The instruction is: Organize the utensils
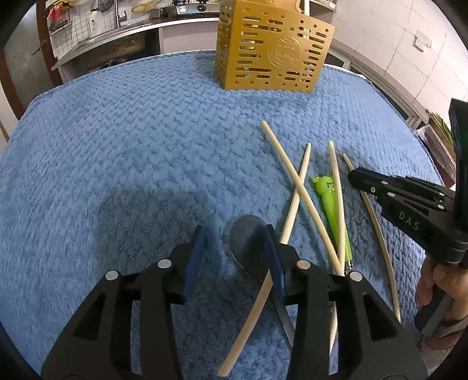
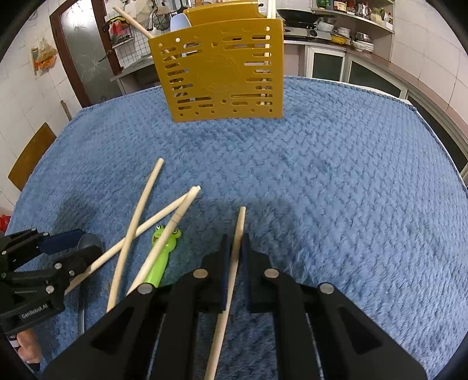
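A yellow slotted utensil holder (image 1: 272, 49) (image 2: 219, 73) stands at the far side of the blue towel (image 1: 131, 146) with chopsticks and a white spoon inside. Several loose chopsticks (image 1: 292, 187) (image 2: 137, 216) lie crossed, one over a green frog-handled utensil (image 1: 330, 210) (image 2: 163, 257). My left gripper (image 1: 235, 242) (image 2: 90, 242) is open, and a metal spoon's bowl (image 1: 248, 242) lies between its fingers beside the right pad. My right gripper (image 2: 235, 245) (image 1: 355, 178) is shut on a chopstick (image 2: 234, 263) (image 1: 377, 233) that sticks out ahead of its pads.
The towel covers the whole tabletop and its edges curve away at the far left and right. Behind it are a kitchen counter with a sink (image 1: 117, 32) and shelves with pots (image 2: 345, 26). A wooden chair back (image 2: 29, 155) stands at the left.
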A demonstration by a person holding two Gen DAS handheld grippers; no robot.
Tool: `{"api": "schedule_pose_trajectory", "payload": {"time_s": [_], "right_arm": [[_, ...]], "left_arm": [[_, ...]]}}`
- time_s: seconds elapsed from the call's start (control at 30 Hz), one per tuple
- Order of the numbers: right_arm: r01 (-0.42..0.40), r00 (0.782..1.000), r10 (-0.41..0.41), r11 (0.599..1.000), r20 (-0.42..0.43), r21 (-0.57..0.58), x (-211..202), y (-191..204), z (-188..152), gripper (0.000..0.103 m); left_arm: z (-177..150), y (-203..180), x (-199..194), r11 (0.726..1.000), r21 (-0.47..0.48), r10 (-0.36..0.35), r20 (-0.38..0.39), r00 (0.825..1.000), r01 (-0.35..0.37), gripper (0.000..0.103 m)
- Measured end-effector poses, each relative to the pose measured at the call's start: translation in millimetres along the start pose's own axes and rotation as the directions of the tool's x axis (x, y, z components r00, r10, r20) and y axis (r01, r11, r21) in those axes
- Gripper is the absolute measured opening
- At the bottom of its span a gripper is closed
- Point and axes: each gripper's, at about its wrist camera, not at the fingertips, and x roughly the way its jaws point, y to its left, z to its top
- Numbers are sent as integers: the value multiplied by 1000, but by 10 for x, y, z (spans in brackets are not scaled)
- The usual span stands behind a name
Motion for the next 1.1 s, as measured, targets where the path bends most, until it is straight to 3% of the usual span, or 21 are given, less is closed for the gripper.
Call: {"api": "schedule_pose_trajectory", "payload": {"time_s": [0.07, 0.17, 0.37, 0.77, 0.9, 1.1], "right_arm": [[7, 1000, -7, 1000, 2, -7, 0, 14, -7, 8], [11, 1000, -11, 1000, 3, -11, 4, 16, -2, 8], [6, 1000, -6, 1000, 1, -6, 12, 7, -2, 8], [-64, 998, 62, 995, 31, 75, -124, -159, 56, 6], [-104, 992, 95, 988, 79, 113, -244, -247, 106, 6], [-151, 971, 123, 980, 206, 127, -523, -349, 239, 6]], "left_arm": [[-8, -28, 2, 1000, 10, 8, 3, 1000, -8, 35], [-10, -64, 6, 1000, 24, -8, -3, 1000, 9, 17], [10, -38, -28, 999, 21, -25, 14, 1000, 25, 4], [155, 42, -263, 1000, 11, 9, 76, 997, -10, 2], [241, 30, -412, 999, 29, 41, 124, 991, -45, 2], [415, -10, -672, 995, 48, 71, 235, 969, -85, 2]]}}
